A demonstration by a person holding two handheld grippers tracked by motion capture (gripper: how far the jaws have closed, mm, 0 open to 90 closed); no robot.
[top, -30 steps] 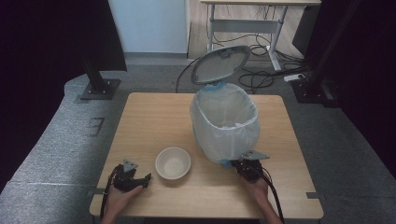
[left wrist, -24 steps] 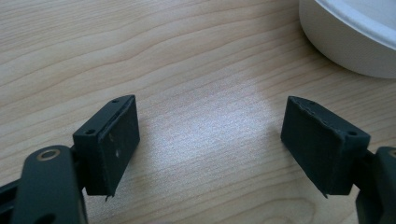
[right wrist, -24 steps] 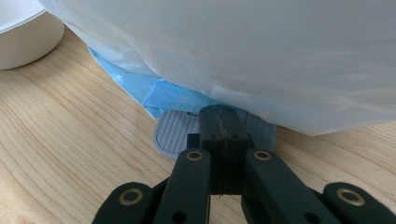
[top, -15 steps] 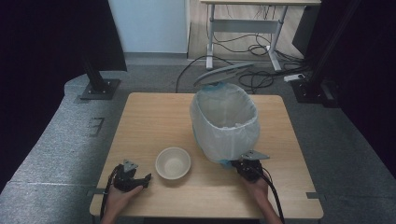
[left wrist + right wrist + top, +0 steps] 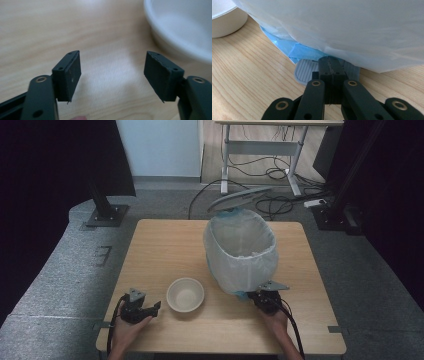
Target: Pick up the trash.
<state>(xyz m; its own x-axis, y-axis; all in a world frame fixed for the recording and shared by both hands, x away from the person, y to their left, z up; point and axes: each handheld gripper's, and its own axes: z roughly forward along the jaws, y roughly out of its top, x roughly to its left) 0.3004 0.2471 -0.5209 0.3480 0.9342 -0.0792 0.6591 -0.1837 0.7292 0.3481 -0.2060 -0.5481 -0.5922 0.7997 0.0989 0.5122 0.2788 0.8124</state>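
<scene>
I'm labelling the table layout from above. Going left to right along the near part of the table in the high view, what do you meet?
Left tool → white bowl → right tool at the foot of the pedal bin, whose white liner bag hangs over its rim.

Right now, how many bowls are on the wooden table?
1. A round cream-white bowl sits near the front edge, left of the white-bagged pedal bin. The bin may hide something behind it.

light: soft, even, from above | surroundings: dark at left and right | blur: white round bowl [image 5: 185, 27] out of focus | shadows: faint on pale wooden worktop [image 5: 160, 250]
</scene>
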